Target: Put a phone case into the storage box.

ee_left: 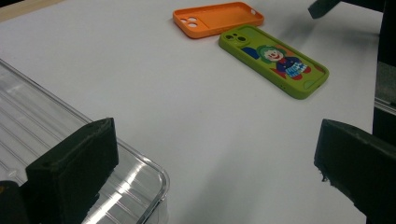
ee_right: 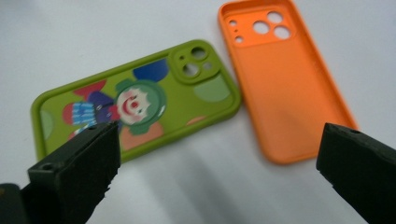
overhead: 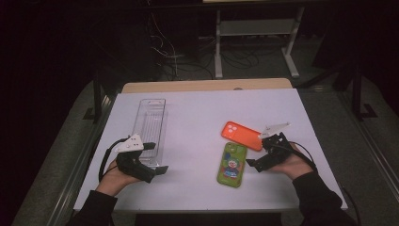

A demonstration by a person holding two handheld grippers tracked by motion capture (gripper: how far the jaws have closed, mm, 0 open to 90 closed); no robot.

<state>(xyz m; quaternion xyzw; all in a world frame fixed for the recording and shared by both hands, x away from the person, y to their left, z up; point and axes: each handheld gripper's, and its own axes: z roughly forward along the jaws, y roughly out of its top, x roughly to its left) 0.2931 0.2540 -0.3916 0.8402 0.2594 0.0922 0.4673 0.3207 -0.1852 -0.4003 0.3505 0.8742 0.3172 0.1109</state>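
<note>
I hold my right gripper [overhead: 258,160] low over the white table [overhead: 197,117], jaws spread wide and pinching nothing, pointed at the green rubbery phone case printed with a clown [ee_right: 135,105]. That green case is my landmark: it lies flat, back up, just left of my right gripper in the high view. The orange silicone phone case [ee_right: 287,88] lies hollow side up just beyond it, its near corner almost touching the green case's camera end; I cannot tell whether they actually meet. My left gripper [overhead: 153,157] sits well to the left of the green case, jaws also spread and empty, with one jaw over the near corner of the long clear ribbed plastic tray [overhead: 150,125].

I judge the next move is a pick of one case, and the risks are plain. Both cases lie flat, so a jaw coming down too steeply could skate over the rim and shove the case instead of getting under it. The two cases sit so close that closing on the green one could nudge or catch the orange one too. A soft wall may also buckle and slip free under a pinch
</note>
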